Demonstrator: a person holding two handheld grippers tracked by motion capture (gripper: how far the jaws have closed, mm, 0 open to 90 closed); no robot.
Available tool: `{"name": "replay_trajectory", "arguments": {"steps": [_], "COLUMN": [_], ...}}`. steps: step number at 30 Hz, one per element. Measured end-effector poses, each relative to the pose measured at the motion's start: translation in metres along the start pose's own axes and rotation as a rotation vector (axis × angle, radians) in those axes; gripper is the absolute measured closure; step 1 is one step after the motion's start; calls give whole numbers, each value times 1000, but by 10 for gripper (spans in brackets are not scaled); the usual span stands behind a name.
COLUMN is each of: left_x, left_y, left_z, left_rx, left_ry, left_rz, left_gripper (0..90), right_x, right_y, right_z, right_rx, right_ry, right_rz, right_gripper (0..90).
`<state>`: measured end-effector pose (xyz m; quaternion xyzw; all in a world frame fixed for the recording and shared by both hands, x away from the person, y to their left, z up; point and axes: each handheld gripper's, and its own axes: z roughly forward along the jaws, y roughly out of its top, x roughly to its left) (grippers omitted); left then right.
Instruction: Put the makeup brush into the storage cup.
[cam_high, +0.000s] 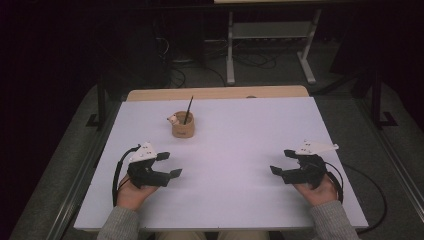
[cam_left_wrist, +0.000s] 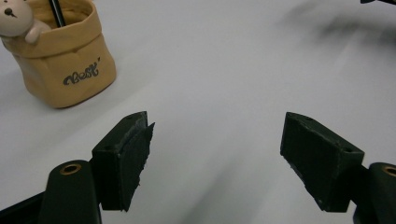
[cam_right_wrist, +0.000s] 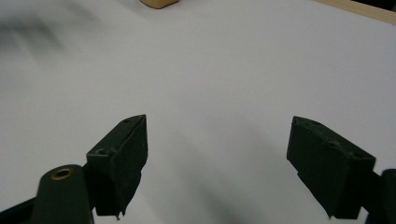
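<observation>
While both pairs of jaws stand wide apart with nothing between them, the left gripper (cam_high: 169, 165) rests low on the bench (cam_high: 235, 130) at about 8 o'clock in the high view, and the right gripper (cam_high: 282, 162) sits at about 4 o'clock, each held from below by a hand. Seen from the left gripper view, its jaws frame bare white surface, and a tan pen pot (cam_left_wrist: 63, 58) stands at 11 o'clock beyond them, well apart from the tips. It is a soft, bag-shaped holder with dark lettering on its side, a small bear figure (cam_left_wrist: 16, 18) perched on its rim, and a black pen (cam_high: 188, 111) leaning upright inside. From above, the pot stands at 11 o'clock on the bench, nearer the left gripper. Seen from the right gripper view, the pot's base peeks in at 11 o'clock, far off.
</observation>
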<state>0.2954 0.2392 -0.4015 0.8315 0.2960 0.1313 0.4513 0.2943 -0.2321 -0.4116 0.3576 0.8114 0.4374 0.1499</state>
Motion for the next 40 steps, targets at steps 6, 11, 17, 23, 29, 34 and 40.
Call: {"name": "replay_trajectory", "arguments": {"steps": [6,11,17,23,29,34,40], "left_x": [-1,-2,-1,-1,0,-2,-1], "left_y": [-6,-9,-13,-14,-16,-16,-16], "left_z": [-3,-4,-6,-8,-8,-8,-10], "left_rx": [-5,1,5,3,4,4,-8], "left_ry": [4,13,22,26,28,26,30], "left_rz": [-5,-6,-6,-4,-5,-3,2], "left_gripper": [233,233,230,225,216,213,213], "right_x": [0,0,-1,0,0,2,3], "right_y": [-1,-2,-2,-2,-3,-2,-2], "right_z": [0,0,-1,-1,0,2,3], "right_rx": [3,-1,-3,0,3,10,16], "right_ry": [2,6,10,15,17,17,18], "right_rz": [2,3,3,1,-3,-10,-18], "right_gripper": [194,194,194,194,194,197,197]}}
